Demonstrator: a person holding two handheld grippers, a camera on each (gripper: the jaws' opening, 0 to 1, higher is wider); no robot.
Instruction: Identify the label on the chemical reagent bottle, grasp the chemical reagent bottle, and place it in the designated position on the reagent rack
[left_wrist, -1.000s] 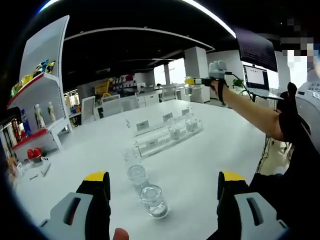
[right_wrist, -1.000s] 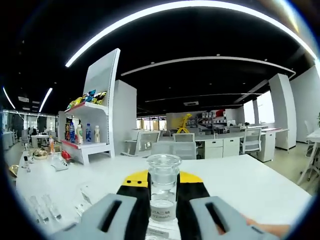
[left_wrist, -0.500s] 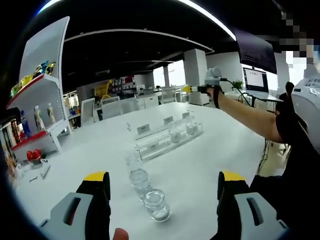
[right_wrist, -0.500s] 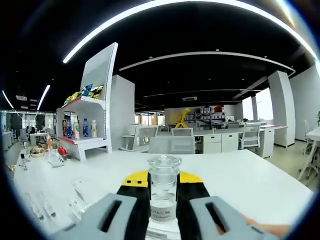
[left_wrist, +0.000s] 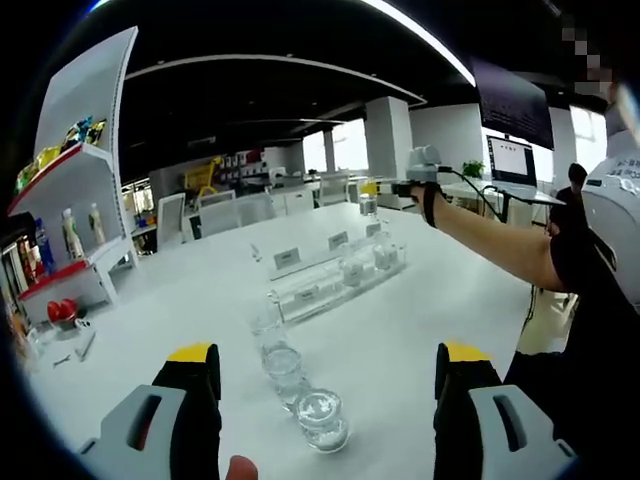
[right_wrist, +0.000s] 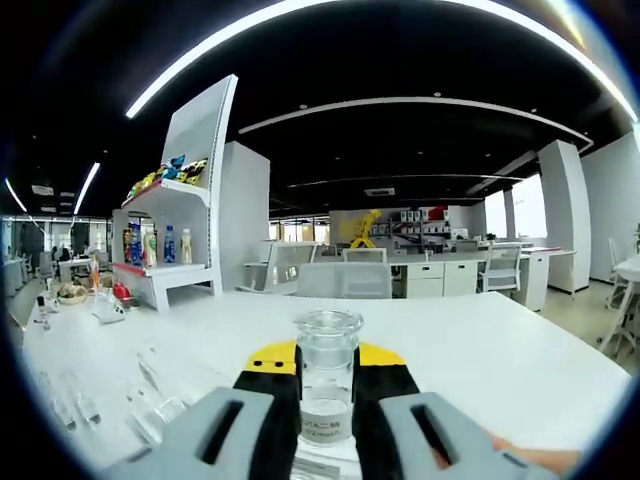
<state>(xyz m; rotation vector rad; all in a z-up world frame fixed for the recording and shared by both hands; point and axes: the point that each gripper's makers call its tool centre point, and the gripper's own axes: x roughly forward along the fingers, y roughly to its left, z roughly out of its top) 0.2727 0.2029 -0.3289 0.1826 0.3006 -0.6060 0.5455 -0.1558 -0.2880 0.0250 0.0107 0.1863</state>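
Three clear glass reagent bottles stand in a row on the white table (left_wrist: 440, 300) between my open left gripper's (left_wrist: 327, 356) jaws: the nearest bottle (left_wrist: 322, 420), a middle bottle (left_wrist: 283, 365) and a far bottle (left_wrist: 265, 322). Behind them lies the clear reagent rack (left_wrist: 320, 283) with label cards and two bottles (left_wrist: 351, 263) in it. Over the rack's far end a person's outstretched arm holds my right gripper (left_wrist: 392, 188). In the right gripper view that gripper (right_wrist: 327, 356) is shut on a clear labelled bottle (right_wrist: 327, 385), held upright. The rack (right_wrist: 150, 395) shows faintly at lower left.
A white display shelf (left_wrist: 70, 200) with drinks and snacks stands at the table's left end, also seen as the shelf (right_wrist: 185, 230). Small tools (left_wrist: 78, 345) lie near it. A monitor (left_wrist: 512, 160) is at the right. Desks and chairs (right_wrist: 345, 280) stand beyond the table.
The right gripper with its bottle has come down and closer to the rack's far end. The left gripper's camera has drifted slightly; its jaws stay open.
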